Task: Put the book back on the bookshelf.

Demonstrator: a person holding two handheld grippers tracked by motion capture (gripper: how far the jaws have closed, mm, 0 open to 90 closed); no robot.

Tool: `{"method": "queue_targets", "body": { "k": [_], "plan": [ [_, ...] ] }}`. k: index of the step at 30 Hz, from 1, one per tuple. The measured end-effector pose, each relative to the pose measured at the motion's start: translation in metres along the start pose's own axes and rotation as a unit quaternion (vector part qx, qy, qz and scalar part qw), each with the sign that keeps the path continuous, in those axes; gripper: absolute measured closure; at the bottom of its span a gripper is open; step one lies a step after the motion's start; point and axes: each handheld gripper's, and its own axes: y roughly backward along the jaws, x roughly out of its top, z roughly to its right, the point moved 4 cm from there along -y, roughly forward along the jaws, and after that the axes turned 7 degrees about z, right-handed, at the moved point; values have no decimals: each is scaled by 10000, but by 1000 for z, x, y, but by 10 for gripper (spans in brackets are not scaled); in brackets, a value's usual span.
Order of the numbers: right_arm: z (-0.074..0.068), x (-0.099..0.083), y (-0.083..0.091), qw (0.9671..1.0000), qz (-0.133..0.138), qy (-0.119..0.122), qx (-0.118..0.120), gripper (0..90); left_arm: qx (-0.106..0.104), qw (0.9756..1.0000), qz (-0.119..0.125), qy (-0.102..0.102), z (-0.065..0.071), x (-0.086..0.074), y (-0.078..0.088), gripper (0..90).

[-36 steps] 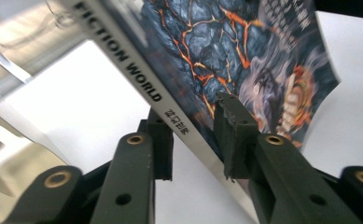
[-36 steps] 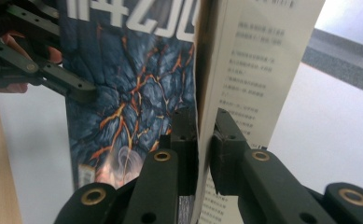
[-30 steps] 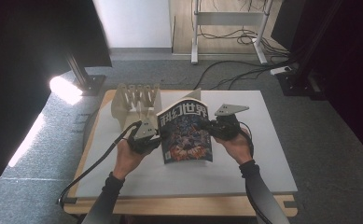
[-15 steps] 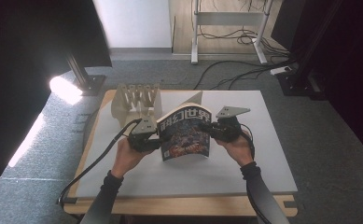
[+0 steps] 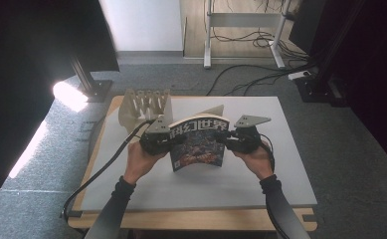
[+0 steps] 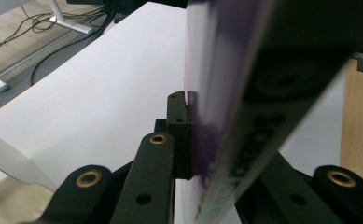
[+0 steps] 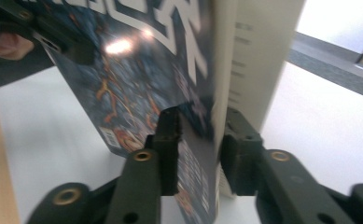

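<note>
Off my left, at the table's far left corner, a pale wooden rack (image 5: pixel 146 105) with a row of upright pegs stands on the white mat (image 5: pixel 290 164); its near end sits close behind my left tongs (image 5: pixel 167 143), and a black cable (image 5: pixel 101 172) trails from them over the table's left edge. Those tongs are closed on the left edge of the magazine (image 5: pixel 198 147): in the left gripper view one black jaw presses flat against the purple cover (image 6: pixel 226 116) and the other comes up behind the pages.

The magazine is in the middle of the mat, held upright between my two hands, its dark illustrated cover with large white characters facing me and its pages fanning back at the top. Whether its bottom edge touches the mat I cannot tell. Behind it a light wedge-shaped piece (image 5: pixel 212 110) pokes up, mostly hidden by the magazine.

On the right, my right tongs (image 5: pixel 229 140) clamp the magazine's right edge; in the right gripper view the jaws pinch the cover and a block of pages (image 7: pixel 244 56) between them. The grey three-cornered plate (image 5: pixel 251 120) rides on top.
</note>
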Motion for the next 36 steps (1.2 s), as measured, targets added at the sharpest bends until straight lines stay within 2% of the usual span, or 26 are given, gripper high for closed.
{"method": "queue_targets", "body": {
  "k": [9,14,17,26,31,36],
  "plan": [
    [13,-18,13,9989,-182,35,-424,449,-12,9999,37,119,-5,0,5,827],
    [17,-32,21,9985,-186,-56,-516,343,23,9999,46,159,-8,-1,15,827],
    [17,-36,31,9989,-57,-164,-431,307,53,9998,71,202,-10,-3,21,827],
    [23,-52,69,9969,-116,-225,-748,229,208,9990,114,380,-19,-4,42,828],
    [34,-67,74,9948,-235,-375,-920,194,355,9984,125,415,-23,-1,57,828],
    [40,-81,72,9926,-398,-434,-1062,163,450,9975,175,510,-27,3,76,828]
  ]
}}
